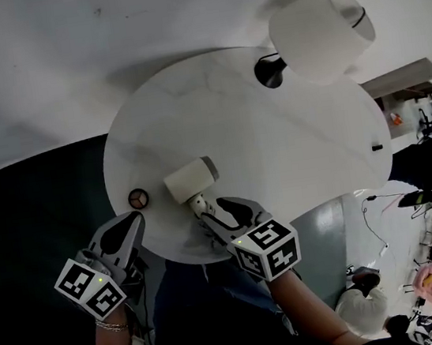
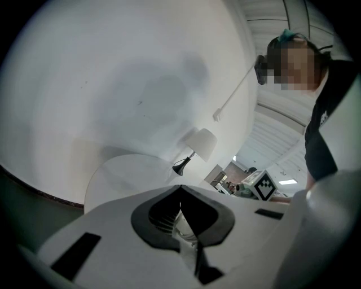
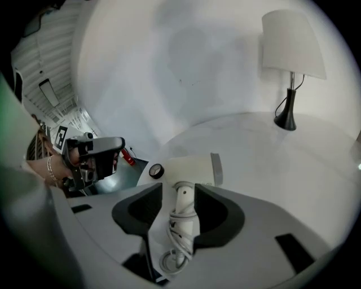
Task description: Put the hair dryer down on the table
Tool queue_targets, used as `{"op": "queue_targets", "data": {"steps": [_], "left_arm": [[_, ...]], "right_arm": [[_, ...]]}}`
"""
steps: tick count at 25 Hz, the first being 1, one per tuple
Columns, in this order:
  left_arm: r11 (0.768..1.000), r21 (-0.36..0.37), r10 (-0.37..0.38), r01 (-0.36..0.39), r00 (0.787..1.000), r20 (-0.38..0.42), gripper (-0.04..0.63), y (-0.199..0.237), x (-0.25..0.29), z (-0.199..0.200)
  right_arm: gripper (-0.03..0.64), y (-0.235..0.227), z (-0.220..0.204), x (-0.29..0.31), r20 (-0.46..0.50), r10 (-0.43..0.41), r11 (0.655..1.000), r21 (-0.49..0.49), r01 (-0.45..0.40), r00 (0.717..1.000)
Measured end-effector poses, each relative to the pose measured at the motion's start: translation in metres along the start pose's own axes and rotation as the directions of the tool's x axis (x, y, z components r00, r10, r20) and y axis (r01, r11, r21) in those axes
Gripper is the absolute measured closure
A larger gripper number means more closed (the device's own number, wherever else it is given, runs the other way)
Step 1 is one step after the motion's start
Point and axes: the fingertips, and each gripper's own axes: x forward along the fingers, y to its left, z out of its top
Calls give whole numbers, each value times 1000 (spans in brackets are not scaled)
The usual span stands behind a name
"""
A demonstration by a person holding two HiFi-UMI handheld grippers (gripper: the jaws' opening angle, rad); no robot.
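Status: the hair dryer [image 1: 191,181] was found lying on the round white table [image 1: 276,143], in the lower left part of the tabletop near the edge closest to the person. No part of it appeared lifted in the head view. The putting-down itself was therefore judged done.

Right gripper [image 3: 177,192]: the jaws were seen standing apart on either side of the dryer's handle, which had its cord wound round it. A strip of table showed between the left pad and the handle, so no clamping was read and the claw was recorded as open. What was judged left: the right gripper to be drawn clear of the handle.

Left gripper [image 1: 130,222]: it was held off the lower left edge of the table with the jaws together, and nothing was seen in them.

Orientation, head view: the barrel's long axis ran left to right, tilted slightly upward to the right, with the grey-ringed end pointing right. The handle pointed down the frame, toward the table edge and the right gripper.

Also noted: a small round dark object [image 1: 138,198] just left of the barrel, and a lamp [image 1: 321,25] at the upper right.
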Motion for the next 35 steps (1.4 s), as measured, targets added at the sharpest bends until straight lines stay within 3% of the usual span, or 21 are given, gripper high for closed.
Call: {"op": "queue_targets", "data": {"steps": [6, 9, 15, 35], "left_arm": [[998, 40, -54, 55, 998, -23, 578, -17, 3, 2], [994, 63, -85, 87, 996, -33, 578, -28, 9, 2], [985, 125, -121, 121, 993, -10, 578, -52, 16, 13], [975, 224, -27, -1, 992, 120, 578, -106, 28, 36]], "right_arm": [[554, 7, 8, -24, 87, -55, 996, -67, 61, 995], [575, 11, 13, -35, 128, -41, 993, -101, 54, 991], [589, 7, 25, -60, 213, -3, 989, -146, 35, 977], [595, -41, 56, -122, 331, 57, 972, -234, 23, 942]]}}
